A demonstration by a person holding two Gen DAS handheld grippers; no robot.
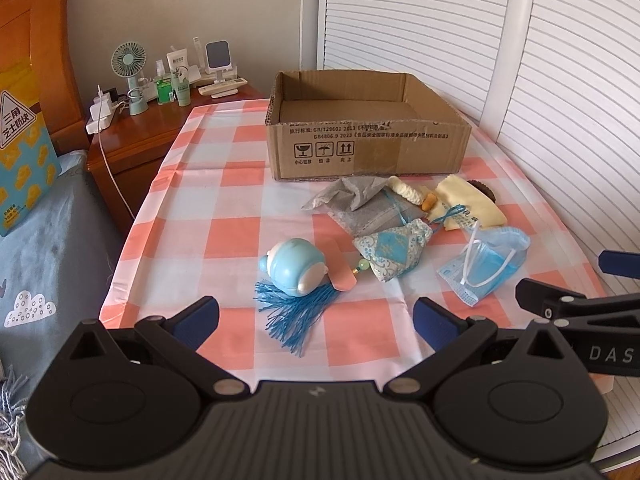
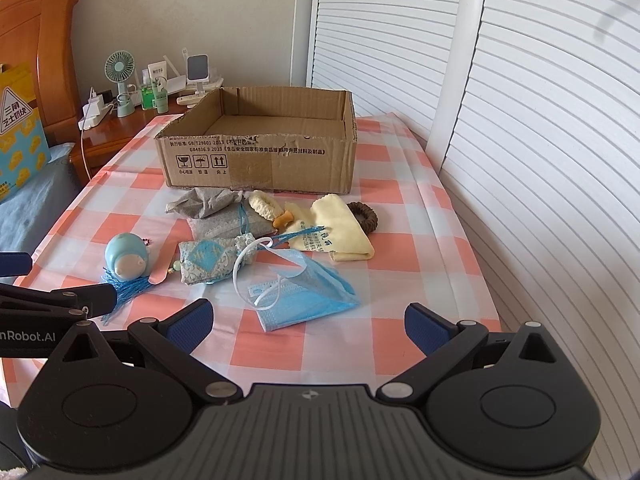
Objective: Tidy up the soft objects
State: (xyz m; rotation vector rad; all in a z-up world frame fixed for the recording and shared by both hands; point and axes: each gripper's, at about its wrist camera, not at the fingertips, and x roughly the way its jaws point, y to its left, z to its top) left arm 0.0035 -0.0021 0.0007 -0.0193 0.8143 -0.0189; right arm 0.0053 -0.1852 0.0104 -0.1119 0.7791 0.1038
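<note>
An open cardboard box [image 1: 368, 148] [image 2: 260, 160] stands at the back of the checked tablecloth and looks empty. In front of it lie a grey pouch [image 1: 360, 204] [image 2: 212, 208], a yellow cloth [image 1: 472, 202] [image 2: 336, 232], a patterned blue sachet [image 1: 394, 250] [image 2: 212, 260] with a blue tassel [image 1: 292, 312], a light blue round toy [image 1: 294, 266] [image 2: 126, 258] and blue face masks [image 1: 484, 268] [image 2: 304, 292]. My left gripper [image 1: 316, 322] is open and empty, just short of the toy. My right gripper [image 2: 306, 322] is open and empty, just short of the masks.
A cream scrunchie [image 2: 262, 204] and a brown hair tie [image 2: 362, 216] lie near the box. A wooden nightstand [image 1: 160, 128] with a small fan [image 1: 128, 64] and bottles stands at the back left. A bed [image 1: 48, 264] is on the left, white louvred doors [image 2: 540, 140] on the right.
</note>
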